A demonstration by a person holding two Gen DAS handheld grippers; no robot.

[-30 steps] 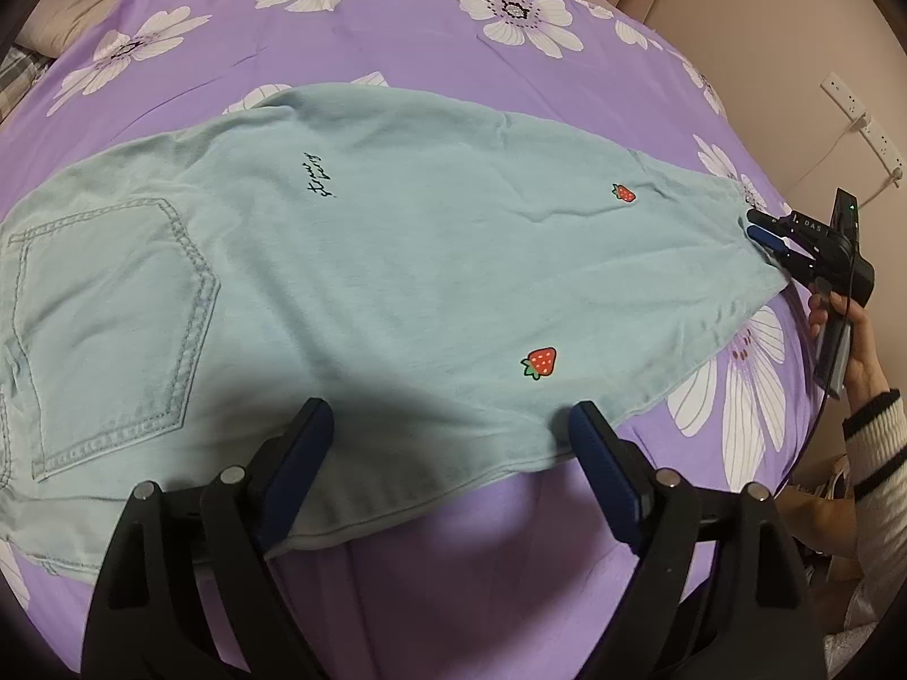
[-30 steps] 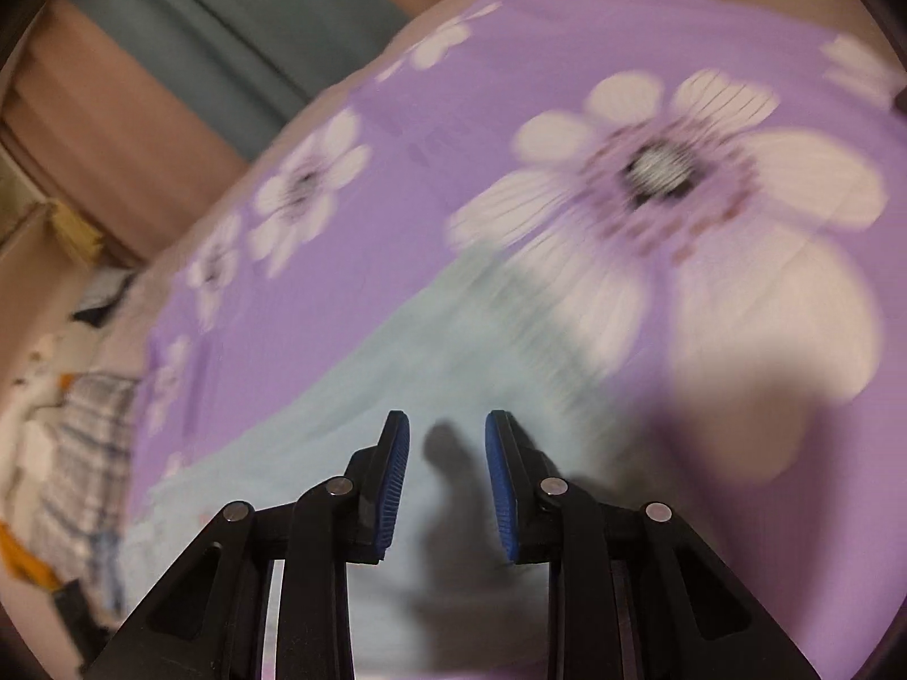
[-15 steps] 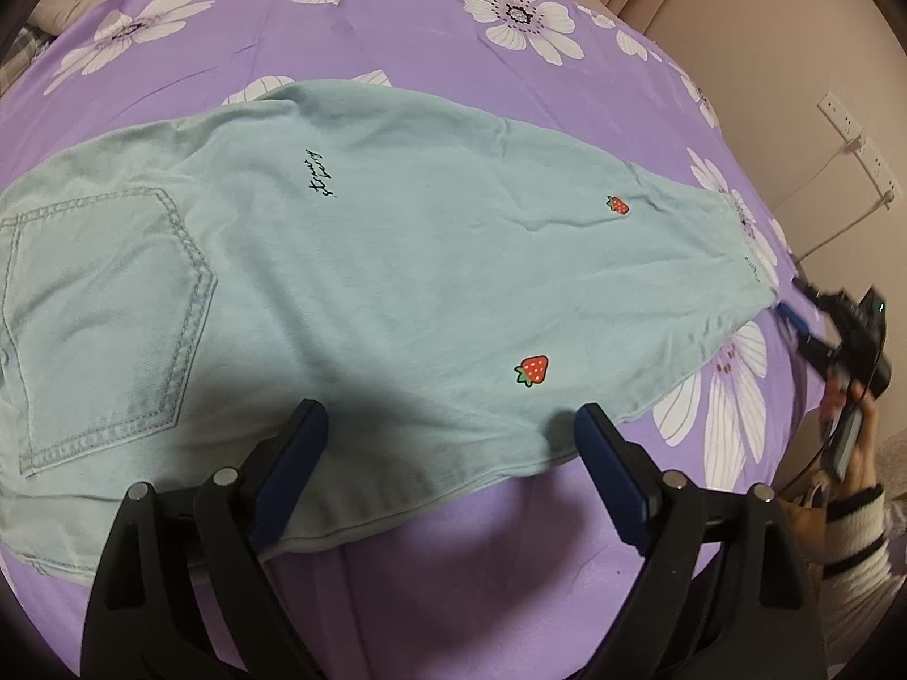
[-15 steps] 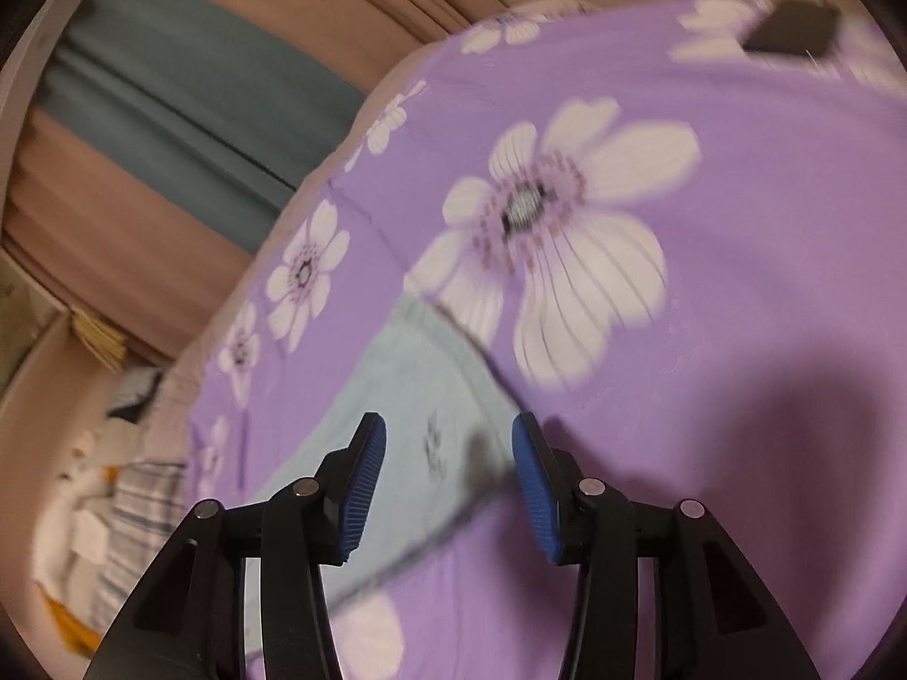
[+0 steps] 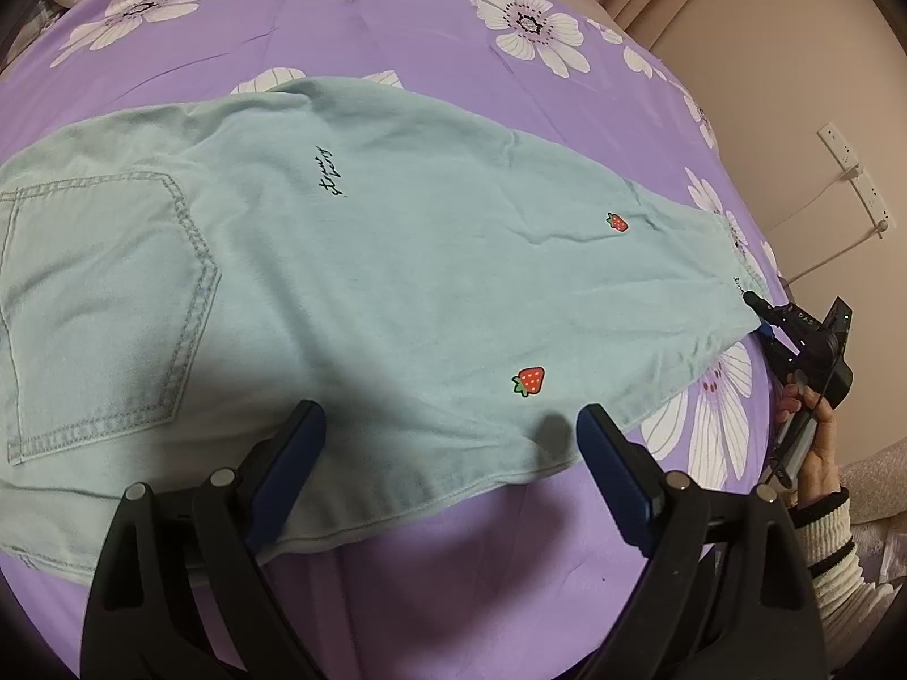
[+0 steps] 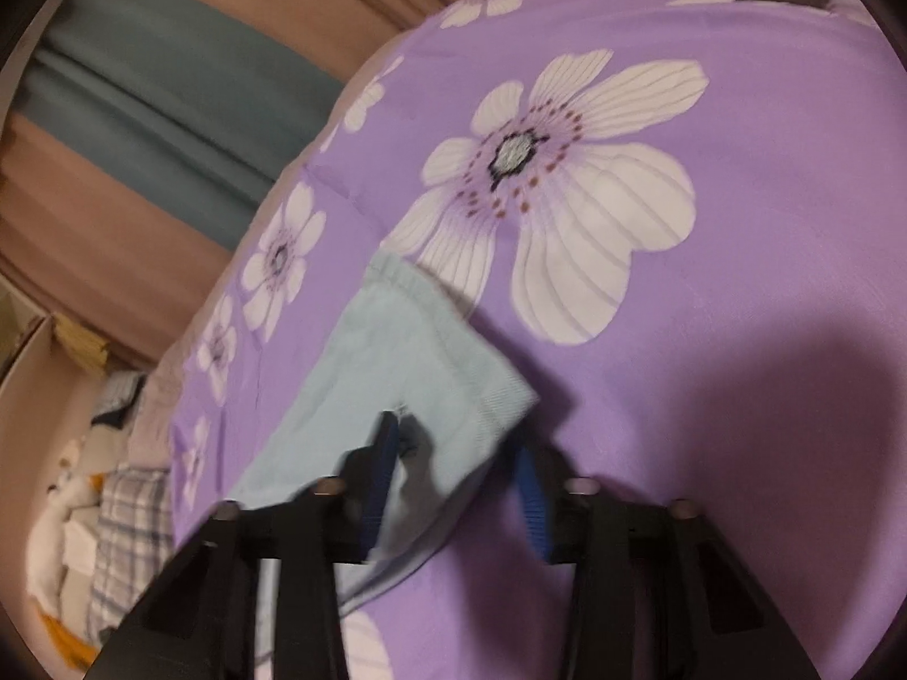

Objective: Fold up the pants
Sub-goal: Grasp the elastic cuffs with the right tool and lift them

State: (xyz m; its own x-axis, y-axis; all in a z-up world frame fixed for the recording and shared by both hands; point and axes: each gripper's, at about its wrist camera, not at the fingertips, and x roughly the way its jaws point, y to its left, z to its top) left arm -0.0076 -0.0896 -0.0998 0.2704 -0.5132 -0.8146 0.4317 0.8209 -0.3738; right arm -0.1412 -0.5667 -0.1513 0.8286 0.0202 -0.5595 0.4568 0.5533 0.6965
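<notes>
The right gripper (image 6: 453,470) has returned to the leg end of the pants (image 5: 397,283). One second ago it sat over the cloth with its fingers nearly together; half a second ago it had pulled back off the hem with the fingers spread. Now the fingers are spread on either side of the hem corner (image 6: 499,396), one over the cloth, the other off its edge above the bedspread. The view is blurred, so contact with the cloth cannot be confirmed. In the left wrist view this gripper meets the leg end at 3 o'clock.

The left gripper (image 5: 450,453) has barely moved. Its fingers are spread wide and hold nothing, poised over the near edge of the pants at 6 o'clock.

Judgement: the right gripper is lining up a grasp on the hem, probably to carry the leg end toward the waist. No fold of that kind is visible yet.

The pants lie flat, back pocket (image 5: 107,306) at 9 o'clock, strawberry patches (image 5: 530,381) toward the leg end. The surface is a bed with a purple floral bedspread (image 5: 431,39). Curtains (image 6: 147,113) hang beyond it; a power strip (image 5: 856,181) is mounted on the wall at 2 o'clock.
</notes>
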